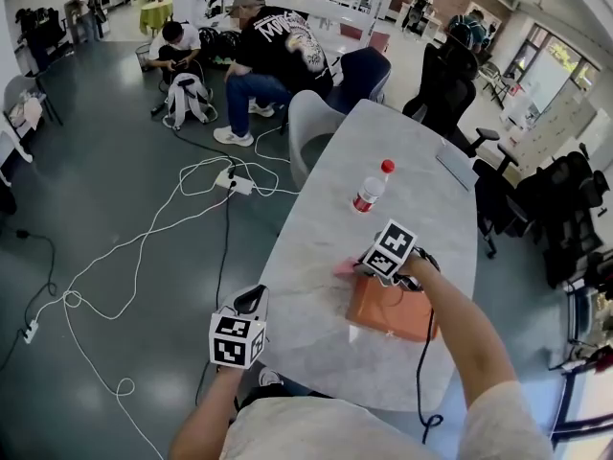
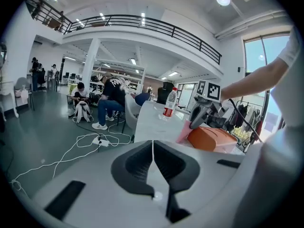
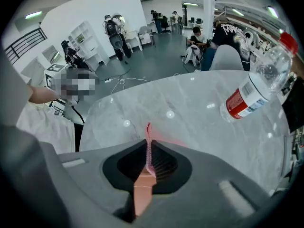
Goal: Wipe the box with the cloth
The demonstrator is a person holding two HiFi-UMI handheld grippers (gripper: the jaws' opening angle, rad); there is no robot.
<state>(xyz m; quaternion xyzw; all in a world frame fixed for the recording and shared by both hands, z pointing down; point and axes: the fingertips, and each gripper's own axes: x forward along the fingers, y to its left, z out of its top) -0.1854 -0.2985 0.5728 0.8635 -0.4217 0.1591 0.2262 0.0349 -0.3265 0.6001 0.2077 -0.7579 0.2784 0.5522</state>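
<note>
Pink cloth (image 1: 343, 269) is pinched in the clamped right gripper (image 3: 148, 152), just beside the orange box (image 1: 388, 310) on the marble table (image 1: 321, 223). The left gripper (image 2: 152, 161), jaws together and empty, hangs off the table's edge. A bottle (image 1: 370, 192) stands beyond.

The pale grey oval marble-look tabletop (image 3: 199, 103) is smooth and glossy, mirroring the ceiling lights. The thin pink woven cloth (image 3: 148, 148) looks matt and finely textured. The orange box (image 1: 383, 310) is smooth, faintly shiny plastic. The clear plastic bottle (image 1: 370, 192) glints.
</note>
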